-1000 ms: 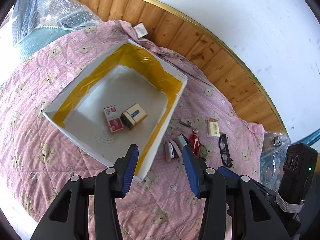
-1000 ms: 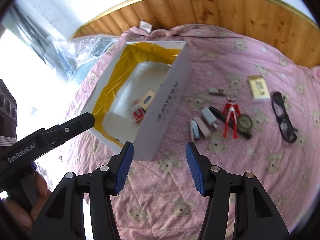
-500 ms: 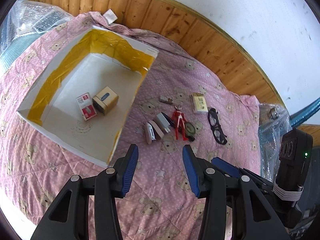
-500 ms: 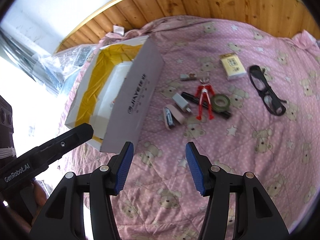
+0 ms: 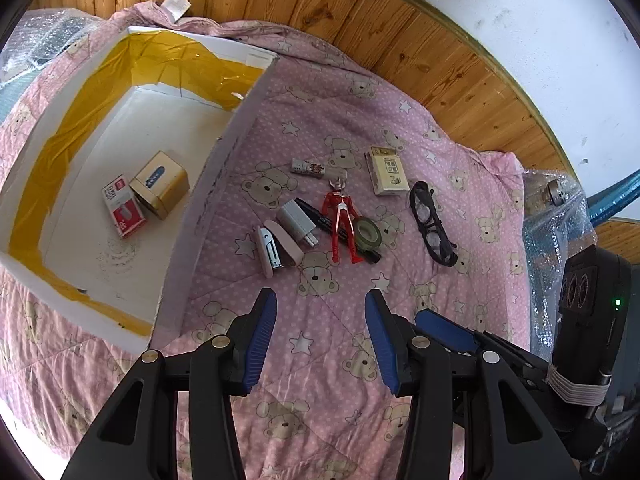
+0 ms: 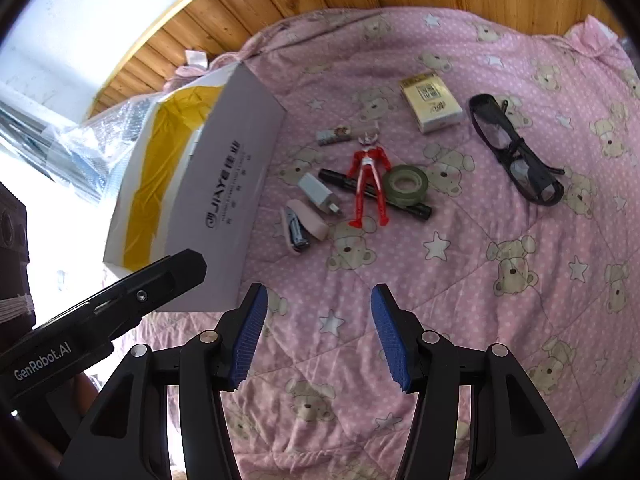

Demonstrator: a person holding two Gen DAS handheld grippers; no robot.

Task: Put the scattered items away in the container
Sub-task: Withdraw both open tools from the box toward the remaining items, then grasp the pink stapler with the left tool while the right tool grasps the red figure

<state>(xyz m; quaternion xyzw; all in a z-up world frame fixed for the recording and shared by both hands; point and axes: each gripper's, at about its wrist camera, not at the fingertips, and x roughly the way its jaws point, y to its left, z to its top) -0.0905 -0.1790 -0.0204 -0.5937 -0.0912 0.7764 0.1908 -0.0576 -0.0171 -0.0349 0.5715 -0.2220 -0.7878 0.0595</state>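
— Left wrist view first: what is the left gripper [image 5: 320, 320] doing?

— It hangs over the quilt [image 5: 320, 360], a soft pink padded cloth printed with bears, stars and white dots. Its ribbed blue pads are spread wide with nothing between them. The right gripper [image 6: 316, 320] is the same: jaws apart, empty, above bare quilt.

— And the container?

— A white cardboard box [image 5: 208, 184], rectangular, its inner walls lined with glossy yellow tape. It sits on the quilt to the left of the loose things. Two items lie on its floor, touching: a small tan carton [image 5: 160, 184] and a flat red-and-white packet [image 5: 123, 210].

— What lies outside it?

— A tight cluster near the box wall: a pink stapler [image 5: 276, 246] beside a grey plug adapter [image 5: 296, 222], a red and silver plastic figure [image 5: 342, 220] lying across a black marker [image 5: 320, 216], and an olive roll of tape [image 5: 368, 234] resting on that marker. A small printed wrapper [image 5: 307, 167] lies just beyond them.

— Anything farther right?

— A cream pack [image 6: 431, 101], boxy with printed faces, and black-framed glasses [image 6: 516, 150] with folded arms, set apart from the cluster.

— Around the quilt?

— Wooden planking [image 5: 400, 40] with knots, a white wall, and crinkled bubble wrap [image 5: 560, 224] at the edge.
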